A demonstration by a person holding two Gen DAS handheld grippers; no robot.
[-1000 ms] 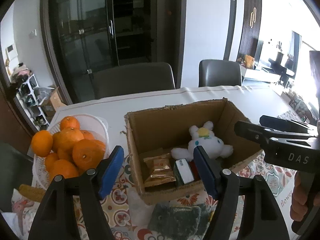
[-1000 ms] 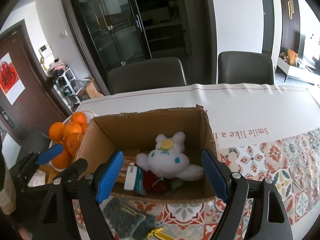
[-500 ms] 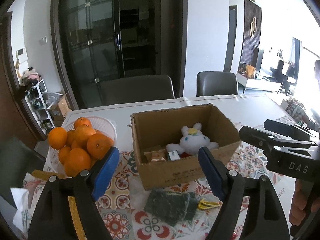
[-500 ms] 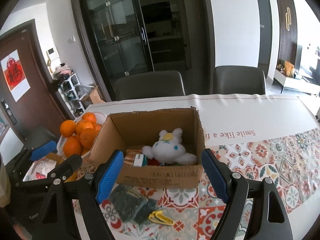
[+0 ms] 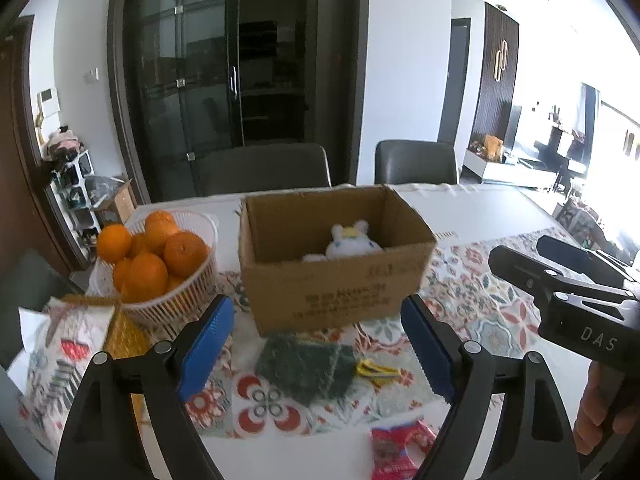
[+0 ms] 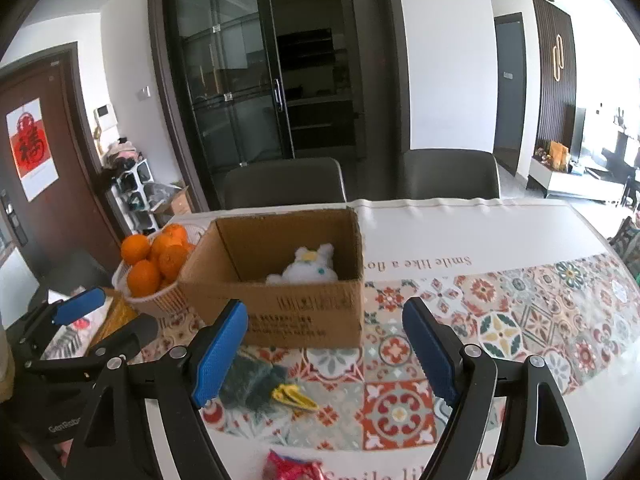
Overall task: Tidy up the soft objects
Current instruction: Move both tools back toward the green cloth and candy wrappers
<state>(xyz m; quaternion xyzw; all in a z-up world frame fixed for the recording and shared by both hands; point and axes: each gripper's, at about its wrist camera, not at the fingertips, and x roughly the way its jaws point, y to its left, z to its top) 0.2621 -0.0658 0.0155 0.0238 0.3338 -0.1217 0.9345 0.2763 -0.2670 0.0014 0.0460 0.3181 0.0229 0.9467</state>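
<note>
A white plush toy [image 5: 347, 242] sits inside an open cardboard box [image 5: 336, 284] on a surface [image 6: 520, 236] covered with a patterned tile-print cloth. In front of the box, touching neither it nor either gripper, lies a dark green fuzzy cloth [image 5: 306, 364], with a small yellow clip [image 5: 376, 369] just beside the cloth on the side away from the fruit. To the box's left stands a white basket [image 5: 168, 300] heaped with oranges [image 5: 160, 252]; nearer the camera than the box, at the surface's front edge, lies a red-and-pink packet [image 5: 400, 444]. The left gripper [image 5: 316, 354] hangs above the green cloth, its blue-padded jaws opening with nothing pressed between them. The right gripper [image 6: 324, 354] is held in front of the box, jaws apart and empty, its handle gripped by a hand [image 5: 600, 412] seen at the edge of the left wrist view. Two dark chairs [image 6: 284, 182] stand behind the box.
</note>
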